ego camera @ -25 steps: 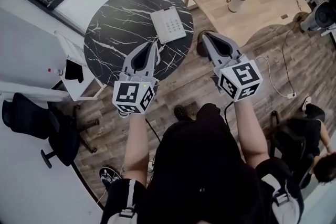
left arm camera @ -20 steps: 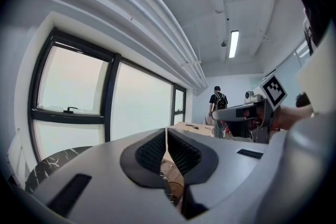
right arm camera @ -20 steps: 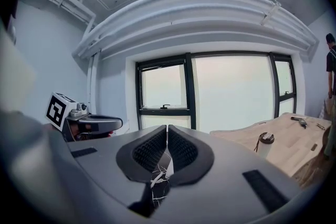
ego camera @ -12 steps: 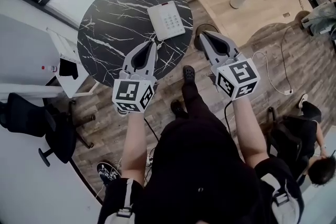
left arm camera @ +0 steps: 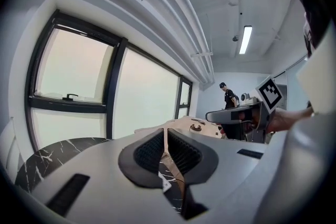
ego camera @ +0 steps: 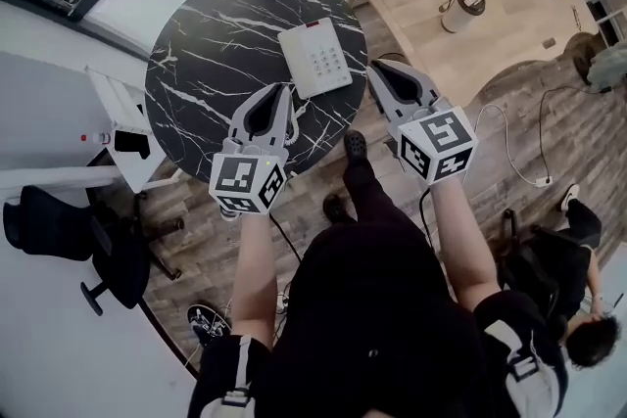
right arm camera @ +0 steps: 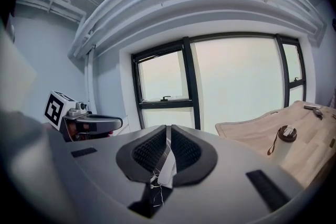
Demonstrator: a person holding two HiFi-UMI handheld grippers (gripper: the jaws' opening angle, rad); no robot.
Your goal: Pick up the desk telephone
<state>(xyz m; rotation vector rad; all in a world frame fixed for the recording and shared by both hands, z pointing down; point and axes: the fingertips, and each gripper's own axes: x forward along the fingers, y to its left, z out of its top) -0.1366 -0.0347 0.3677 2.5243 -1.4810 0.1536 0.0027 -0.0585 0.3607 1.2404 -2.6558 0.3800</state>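
Both left gripper (ego camera: 283,91), right gripper (ego camera: 373,67) closed, empty; desk telephone (ego camera: 315,58) long axis points away, red end far.

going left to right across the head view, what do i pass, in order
black office chair → white side stand → left claw → desk telephone → right claw → cup. The marble table is left out, since it spans several of these.

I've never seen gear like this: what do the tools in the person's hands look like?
The left gripper and right gripper are grey, tapering like beaks, with black ribbed pads inside. Each ends in a white cube bearing black square markers, with a dark cable trailing. The person's top is black.
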